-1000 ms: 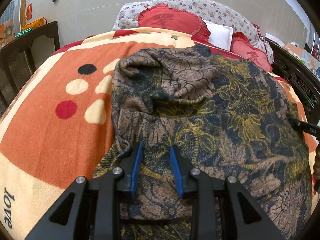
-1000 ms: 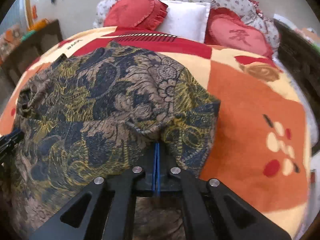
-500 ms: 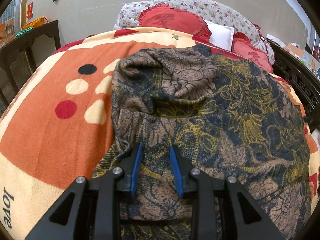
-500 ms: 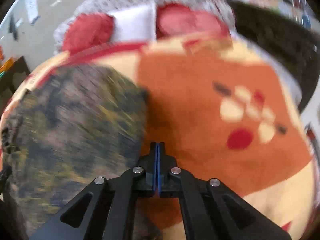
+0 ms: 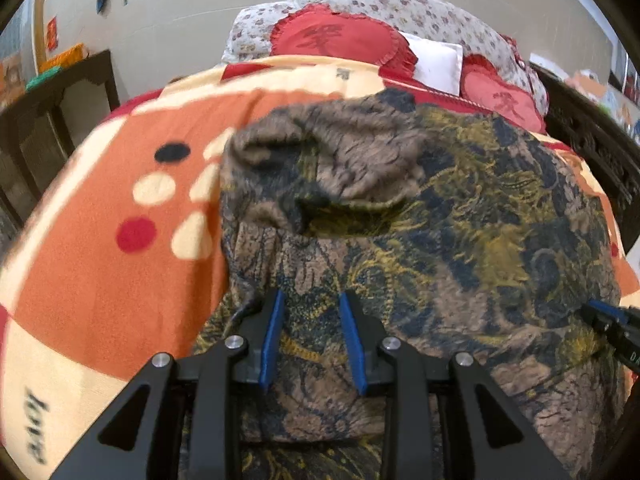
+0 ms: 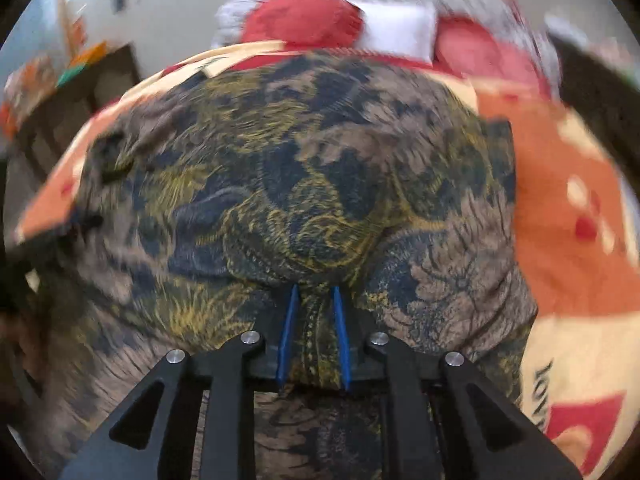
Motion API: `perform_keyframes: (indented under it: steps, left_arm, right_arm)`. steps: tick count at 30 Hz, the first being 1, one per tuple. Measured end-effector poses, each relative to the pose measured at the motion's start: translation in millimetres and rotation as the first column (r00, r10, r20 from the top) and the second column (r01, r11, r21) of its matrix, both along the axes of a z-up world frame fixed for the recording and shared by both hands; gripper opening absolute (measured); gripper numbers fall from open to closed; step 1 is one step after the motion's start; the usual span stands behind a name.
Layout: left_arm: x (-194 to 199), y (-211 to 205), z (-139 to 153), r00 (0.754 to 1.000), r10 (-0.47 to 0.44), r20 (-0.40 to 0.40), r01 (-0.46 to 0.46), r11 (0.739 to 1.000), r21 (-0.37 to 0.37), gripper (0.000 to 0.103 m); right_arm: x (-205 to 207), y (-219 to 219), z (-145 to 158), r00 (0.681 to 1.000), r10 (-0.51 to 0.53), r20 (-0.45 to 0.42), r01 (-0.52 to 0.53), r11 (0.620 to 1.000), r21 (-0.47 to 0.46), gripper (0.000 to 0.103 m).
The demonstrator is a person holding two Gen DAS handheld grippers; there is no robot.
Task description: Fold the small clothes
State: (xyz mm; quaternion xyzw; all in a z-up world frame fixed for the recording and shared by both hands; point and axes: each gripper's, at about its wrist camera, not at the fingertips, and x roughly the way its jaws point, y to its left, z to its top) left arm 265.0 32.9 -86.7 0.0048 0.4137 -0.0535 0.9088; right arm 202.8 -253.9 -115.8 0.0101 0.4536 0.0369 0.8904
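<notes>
A brown, navy and mustard patterned garment [image 5: 420, 220] lay spread over an orange and cream blanket [image 5: 104, 272] on a bed, with a bunched fold of its cloth rising on its far left side. The left gripper [image 5: 312, 300] sat over the near edge of the garment, its blue-padded jaws held apart with patterned cloth lying between them; the pads did not appear to pinch that cloth. From the right wrist camera, which was blurred by motion, the right gripper [image 6: 315, 292] stood at the near edge of the same garment [image 6: 304, 184], its jaws having just been opening, and a narrow ridge of fabric stood up between the two blue pads; whether the pads pressed on that ridge could not be told. The tip of the right gripper [image 5: 608, 320] also showed at the right edge of the left wrist view, just at the garment's right side. At the head of the bed lay red heart-shaped cushions [image 5: 336, 40], a white pillow [image 5: 436, 60] and a floral bolster [image 5: 400, 0]. Dark wooden furniture [image 5: 52, 120] stood to the left against a pale wall.
</notes>
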Motion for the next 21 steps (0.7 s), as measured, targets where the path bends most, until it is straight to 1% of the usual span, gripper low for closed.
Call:
perform_keyframes:
  steps: [1, 2, 3, 4, 5, 6, 7, 9, 11, 12, 13, 14, 15, 16, 17, 18, 19, 21]
  left_arm:
    - [-4, -2, 11, 0.999, 0.011, 0.03, -0.011, 1.0, -0.018, 0.039]
    - [-8, -5, 22, 0.998, 0.013, 0.059, -0.011, 0.999, -0.045, 0.047]
    - [-10, -12, 31, 0.996, 0.009, 0.084, -0.003, 0.997, -0.073, 0.051]
    - [-8, -22, 38, 0.996, -0.006, 0.091, 0.014, 0.995, -0.096, 0.053]
    - [-4, -32, 42, 0.996, -0.029, 0.081, 0.038, 0.992, -0.12, 0.053]
    - [0, -42, 42, 0.997, -0.05, 0.064, 0.058, 0.988, -0.143, 0.053]
    - [9, -56, 38, 0.997, -0.075, 0.027, 0.079, 0.982, -0.175, 0.053]
    - [19, -73, 26, 0.996, -0.082, -0.017, 0.078, 0.983, -0.167, 0.053]
    - [35, -87, -3, 0.989, -0.091, -0.118, 0.075, 0.988, -0.131, 0.053]
    - [37, -89, -15, 0.986, -0.09, -0.144, 0.074, 0.991, -0.113, 0.053]
    - [30, -92, -20, 0.991, -0.112, -0.073, 0.105, 0.991, -0.086, 0.053]
    - [26, -94, -23, 0.991, -0.126, -0.047, 0.123, 0.99, -0.062, 0.054]
    - [22, -94, -22, 0.992, -0.123, -0.029, 0.122, 0.991, -0.058, 0.054]
    - [22, -93, -22, 0.992, -0.121, -0.029, 0.119, 0.991, -0.067, 0.054]
    - [23, -91, -22, 0.992, -0.12, -0.029, 0.118, 0.99, -0.082, 0.053]
    - [23, -90, -21, 0.992, -0.12, -0.03, 0.116, 0.989, -0.092, 0.053]
    - [22, -91, -21, 0.992, -0.119, -0.028, 0.116, 0.989, -0.087, 0.054]
    - [24, -87, -20, 0.993, -0.118, -0.028, 0.116, 0.991, -0.07, 0.054]
  right_arm:
    - [-2, 1, 6, 1.0, 0.0, -0.006, 0.0, 1.0, -0.018, 0.017]
    - [-4, 4, 15, 1.0, -0.008, 0.014, 0.009, 0.999, -0.047, 0.017]
    - [-8, 7, 25, 0.999, -0.006, 0.047, 0.009, 0.999, -0.054, 0.017]
    - [-4, 9, 36, 0.997, 0.0, 0.075, 0.003, 0.999, -0.044, 0.017]
    - [-2, 13, 44, 0.995, 0.002, 0.103, 0.001, 1.0, -0.032, 0.017]
    - [4, 17, 50, 0.992, -0.009, 0.123, 0.014, 0.999, -0.036, 0.017]
    - [11, 21, 52, 0.991, -0.022, 0.129, 0.029, 0.998, -0.048, 0.018]
    - [33, 26, 47, 0.993, -0.04, 0.112, 0.047, 0.997, -0.063, 0.018]
    - [46, 24, 29, 0.996, -0.055, 0.067, 0.06, 0.995, -0.078, 0.018]
    - [65, 29, 24, 0.998, -0.055, 0.044, 0.059, 0.994, -0.089, 0.018]
    - [69, 27, 14, 0.998, -0.042, 0.037, 0.045, 0.995, -0.092, 0.018]
    - [68, 28, 9, 0.997, -0.017, 0.078, 0.025, 0.994, -0.105, 0.018]
    - [68, 32, 5, 0.994, 0.001, 0.109, 0.014, 0.991, -0.136, 0.018]
    - [63, 37, 1, 0.991, 0.011, 0.13, 0.011, 0.986, -0.168, 0.018]
    - [60, 43, 0, 0.99, 0.014, 0.138, 0.015, 0.979, -0.203, 0.018]
    - [60, 45, -1, 0.991, 0.014, 0.137, 0.015, 0.978, -0.209, 0.018]
    - [60, 43, -1, 0.991, 0.013, 0.135, 0.014, 0.98, -0.199, 0.018]
    - [59, 34, -1, 0.991, 0.009, 0.132, 0.008, 0.991, -0.134, 0.018]
